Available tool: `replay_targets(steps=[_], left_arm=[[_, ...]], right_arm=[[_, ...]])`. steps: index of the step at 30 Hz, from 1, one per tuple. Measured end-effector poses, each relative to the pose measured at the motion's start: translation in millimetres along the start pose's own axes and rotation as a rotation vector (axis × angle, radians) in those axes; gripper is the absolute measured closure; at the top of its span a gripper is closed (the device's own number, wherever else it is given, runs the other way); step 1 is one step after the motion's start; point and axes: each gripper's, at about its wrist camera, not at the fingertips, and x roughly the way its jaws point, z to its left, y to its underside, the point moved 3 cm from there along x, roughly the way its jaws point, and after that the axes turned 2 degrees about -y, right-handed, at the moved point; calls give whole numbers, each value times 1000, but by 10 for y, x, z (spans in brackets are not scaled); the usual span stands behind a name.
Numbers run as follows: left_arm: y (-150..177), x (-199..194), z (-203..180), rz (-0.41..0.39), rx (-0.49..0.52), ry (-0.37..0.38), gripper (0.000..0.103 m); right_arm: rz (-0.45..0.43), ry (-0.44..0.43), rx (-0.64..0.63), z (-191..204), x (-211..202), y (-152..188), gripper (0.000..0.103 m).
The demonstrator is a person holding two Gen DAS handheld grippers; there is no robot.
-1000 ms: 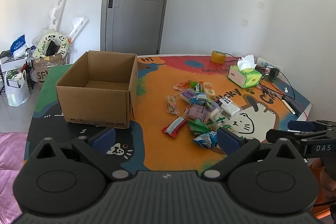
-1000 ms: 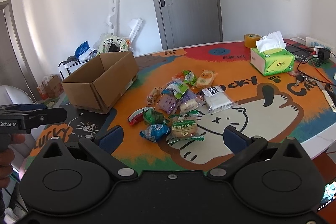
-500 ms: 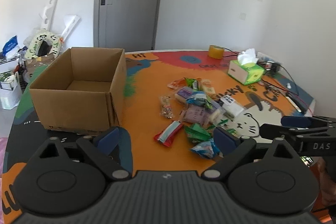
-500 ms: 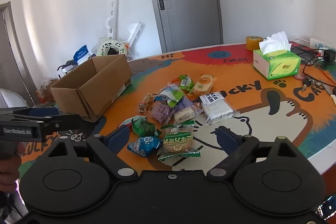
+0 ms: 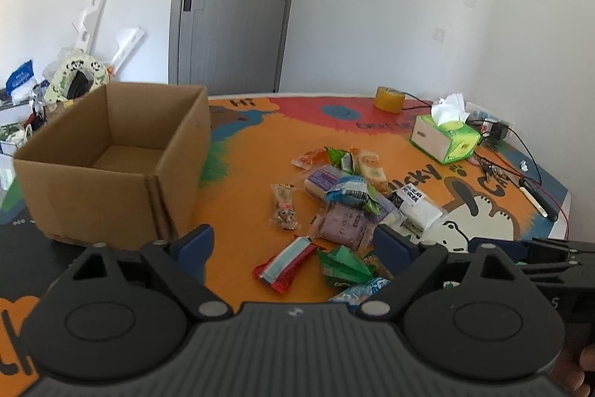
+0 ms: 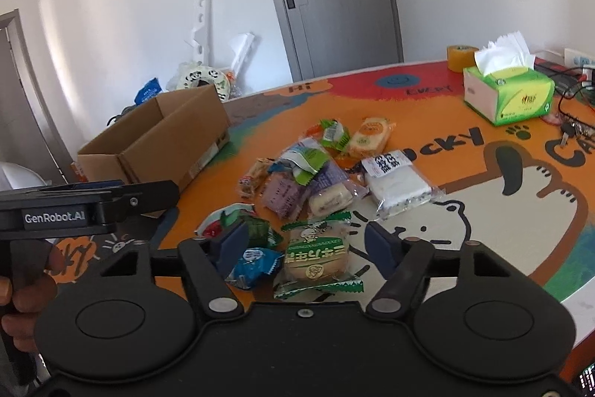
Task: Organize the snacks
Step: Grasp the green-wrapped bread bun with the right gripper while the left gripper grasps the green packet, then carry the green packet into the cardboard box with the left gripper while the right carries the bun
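White walls and a grey door stand behind a tabletop (image 6: pixel 483 211) covered by a bright cartoon mat. I see the snacks (image 5: pixel 346 203) heaped loosely near the middle of it, with the open cardboard box (image 5: pixel 111 174) well apart toward its left edge, empty as far as I can see into it.

My right gripper (image 6: pixel 303 241) is closing, its jaws apart on either side of a bun in a green-edged wrapper (image 6: pixel 316 254) at the near end of the heap; the pads do not press on it yet. A blue packet (image 6: pixel 253 265) lies just beside the left pad. My left gripper (image 5: pixel 292 248) is also narrowing, jaws wide, with a red-and-blue bar (image 5: pixel 284 263) and a green packet (image 5: pixel 344 265) lying between them, nothing gripped.

I judge the step in hand to be the first pick. To do it well I would centre the right jaws on the bun alone, keep the left pad clear of the blue packet, and squeeze gently, since the bun looks soft. With the left I would settle on the bar and avoid dragging the green packet along.

A tissue box (image 6: pixel 509 92) and a roll of tape (image 6: pixel 461 57) sit near the far right edge, out of the way.
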Motion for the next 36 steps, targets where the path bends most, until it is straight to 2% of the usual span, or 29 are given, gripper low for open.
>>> replay_targets(steps=[7,15,22,26,27,31,34,36], left_arm=[[66,265,-150,49,8,33,36],[167,480,-274,91,8,49,45],[208,629,-346,101,8,48,47],[252,714,-362,123,-22,64,58],[262,732,-359,129,-33,67,64],[271,740,-340,122,-42,57,68],[246,700,-304,108,-44,61,70],[223,670,-276,99,-49,60,70]], right_arm=[[40,1,20,-71,200,48,43],[94,8,22,-91,424,136,53],[100,16,19,-132,426,159,55],[102,42,16,-188,358,169,55],[102,49,16,-199,344,171,55],[108,57,12,-197,347,154,53],[105,38,12,-171,386,149,40],[109,42,8,-148,418,155,39]])
